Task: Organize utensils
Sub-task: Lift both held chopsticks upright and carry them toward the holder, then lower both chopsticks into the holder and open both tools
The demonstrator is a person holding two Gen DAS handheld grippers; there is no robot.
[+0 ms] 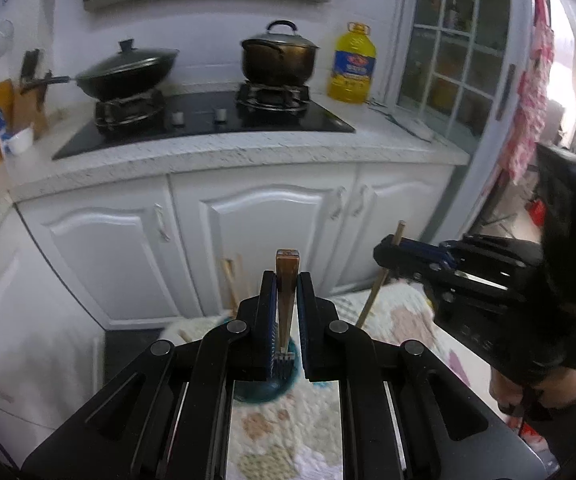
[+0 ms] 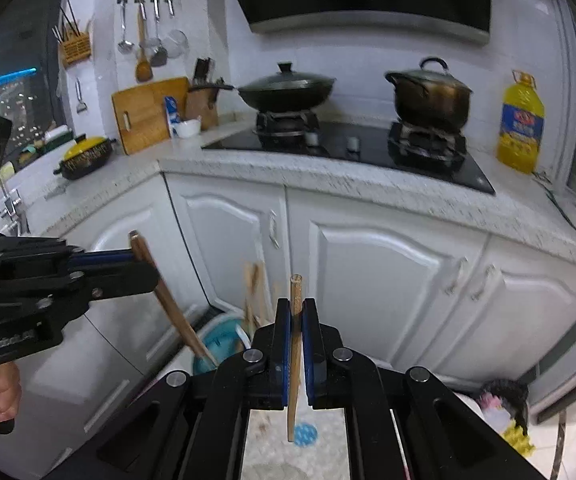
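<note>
My left gripper (image 1: 287, 280) is shut on a wooden-handled fork (image 1: 286, 276), handle up, tines (image 1: 285, 357) down over a teal holder (image 1: 266, 390). In the right wrist view the left gripper (image 2: 144, 258) holds that fork (image 2: 168, 300) slanting down into the teal holder (image 2: 218, 344), which also holds several wooden utensils (image 2: 254, 292). My right gripper (image 2: 296, 308) is shut on a wooden chopstick (image 2: 295, 360) held upright. It also shows in the left wrist view (image 1: 386, 250) with the chopstick (image 1: 376, 288), to the right of the holder.
A patterned cloth (image 1: 288, 420) covers the surface below. White cabinets (image 1: 272, 236) stand close ahead under a speckled counter (image 1: 248, 148) with a hob, wok (image 1: 128, 72), pot (image 1: 278, 58) and oil bottle (image 1: 352, 64). A cutting board (image 2: 144, 114) leans on the left.
</note>
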